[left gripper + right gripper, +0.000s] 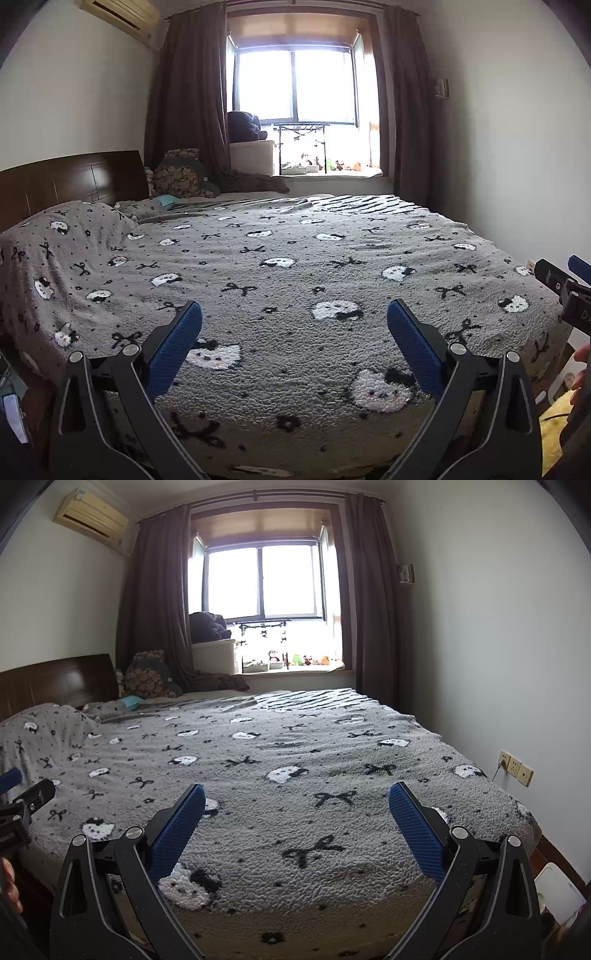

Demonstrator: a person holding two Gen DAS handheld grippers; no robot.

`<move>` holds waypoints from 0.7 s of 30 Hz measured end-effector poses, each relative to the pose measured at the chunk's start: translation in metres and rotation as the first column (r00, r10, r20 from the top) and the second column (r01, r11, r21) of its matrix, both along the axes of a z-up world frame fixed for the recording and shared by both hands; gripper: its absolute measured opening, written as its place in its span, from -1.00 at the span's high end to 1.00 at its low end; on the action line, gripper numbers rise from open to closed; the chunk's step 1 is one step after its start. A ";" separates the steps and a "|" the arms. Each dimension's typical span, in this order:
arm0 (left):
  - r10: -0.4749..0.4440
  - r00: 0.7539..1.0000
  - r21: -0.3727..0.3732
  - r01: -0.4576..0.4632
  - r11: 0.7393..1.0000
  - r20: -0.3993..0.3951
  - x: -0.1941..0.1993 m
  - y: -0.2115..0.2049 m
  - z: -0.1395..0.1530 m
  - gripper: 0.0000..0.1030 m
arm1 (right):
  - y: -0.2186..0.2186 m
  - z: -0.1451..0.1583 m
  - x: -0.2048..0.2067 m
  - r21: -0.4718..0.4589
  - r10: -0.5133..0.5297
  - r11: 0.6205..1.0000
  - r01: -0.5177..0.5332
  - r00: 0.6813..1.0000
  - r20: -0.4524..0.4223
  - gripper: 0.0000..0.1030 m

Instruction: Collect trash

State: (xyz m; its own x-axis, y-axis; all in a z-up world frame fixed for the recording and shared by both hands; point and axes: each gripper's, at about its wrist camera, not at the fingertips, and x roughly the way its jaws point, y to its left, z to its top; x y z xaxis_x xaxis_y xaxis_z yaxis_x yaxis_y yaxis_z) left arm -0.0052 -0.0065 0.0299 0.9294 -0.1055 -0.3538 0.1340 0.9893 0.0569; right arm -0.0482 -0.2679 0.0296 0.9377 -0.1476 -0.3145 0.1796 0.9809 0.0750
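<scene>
We hold both grippers above the near edge of the bed (pixel 295 258), and we place everything else from there. The left gripper (pixel 294 325) has its jaws spread wide with nothing between them; the right gripper (pixel 296 806) is the same — wide apart and empty. Each one shows at the side of the other's view, so they hang side by side, apart. The grey blanket (pixel 295 746) with cat faces and bows covers the bed out to its edges and lies broad and flat ahead of us. We cannot make out any trash on it. At the bed's left end stands the dark wooden headboard (pixel 66 181); beyond its far edge are the window (pixel 295 88) and brown curtains (pixel 155 602). Off its right end the wall carries a socket panel (pixel 515 768).
</scene>
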 end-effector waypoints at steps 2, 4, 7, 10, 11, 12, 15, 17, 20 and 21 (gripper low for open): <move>-0.007 1.000 -0.005 0.007 1.000 0.001 0.000 0.000 0.001 -0.84 | 0.000 0.000 0.000 0.001 -0.001 1.000 0.001 1.000 -0.001 -0.93; -0.006 1.000 -0.019 0.006 1.000 0.002 0.000 0.001 0.002 -0.84 | 0.001 0.000 -0.001 0.000 -0.002 1.000 0.002 1.000 0.000 -0.93; 0.022 1.000 -0.018 -0.022 1.000 0.012 -0.002 0.001 0.004 -0.84 | 0.000 0.000 -0.001 0.002 -0.004 1.000 0.004 1.000 0.002 -0.93; 0.035 0.999 -0.029 -0.035 0.999 0.012 -0.002 0.004 0.007 -0.84 | 0.000 -0.001 -0.001 0.003 -0.005 1.000 0.005 1.000 0.002 -0.93; 0.032 0.999 -0.038 -0.031 0.999 0.008 -0.002 0.005 0.008 -0.84 | 0.000 -0.002 -0.001 0.003 -0.005 1.000 0.005 1.000 0.001 -0.93; 0.027 1.000 -0.047 -0.027 0.999 0.002 -0.001 0.006 0.008 -0.84 | -0.001 -0.002 -0.001 0.003 -0.007 1.000 0.007 1.000 0.001 -0.93; 0.011 1.000 -0.064 -0.011 0.998 -0.005 -0.001 0.007 0.008 -0.84 | -0.002 -0.002 0.000 0.001 -0.010 1.000 0.010 1.000 -0.001 -0.93; 0.019 1.000 -0.065 -0.019 0.998 -0.002 -0.001 0.008 0.008 -0.84 | -0.001 -0.002 0.000 0.000 -0.012 1.000 0.012 1.000 -0.002 -0.93; 0.019 1.000 -0.061 -0.019 0.998 0.002 -0.002 0.008 0.008 -0.84 | -0.001 -0.002 0.000 -0.001 -0.010 1.000 0.010 1.000 -0.004 -0.93; 0.018 1.000 -0.062 -0.018 0.998 0.002 -0.002 0.009 0.008 -0.84 | -0.001 -0.002 0.000 -0.002 -0.006 1.000 0.006 1.000 -0.006 -0.93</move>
